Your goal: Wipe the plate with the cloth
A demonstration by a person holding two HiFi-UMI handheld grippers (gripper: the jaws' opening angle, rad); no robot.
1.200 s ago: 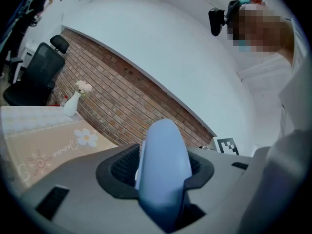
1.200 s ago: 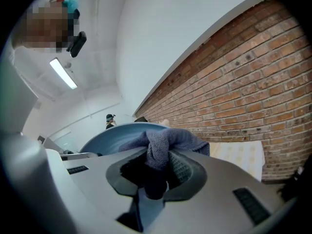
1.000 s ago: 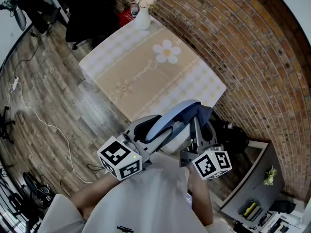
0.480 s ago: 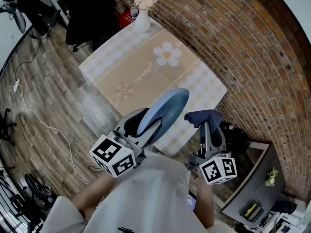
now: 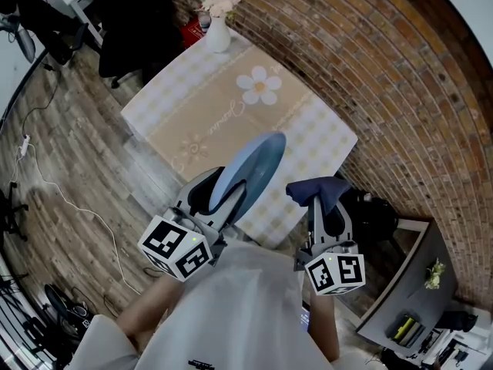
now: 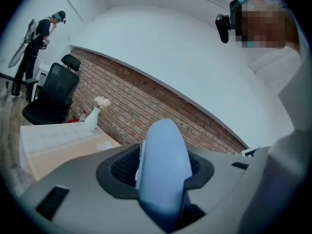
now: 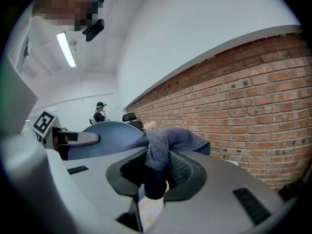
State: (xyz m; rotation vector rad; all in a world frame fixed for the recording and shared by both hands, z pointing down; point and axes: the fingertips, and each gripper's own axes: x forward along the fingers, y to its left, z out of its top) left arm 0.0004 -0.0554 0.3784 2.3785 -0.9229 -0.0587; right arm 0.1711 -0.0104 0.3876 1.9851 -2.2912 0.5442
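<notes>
Left claw point(image 5: 209, 199) pinches the rim of a smooth, round blue plate point(image 5: 253, 166), held on edge over the counter's point(image 5: 192, 106) near edge. Right claw point(image 5: 325, 210) grips a bunched, fuzzy dark-blue cloth point(image 5: 314, 189) just beside the plate, not touching.

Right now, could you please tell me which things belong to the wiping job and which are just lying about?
Job in hand: plate, clamped in the left tool; cloth, clamped in the right tool.
Lying about: vase of flowers, table, office chair.
</notes>
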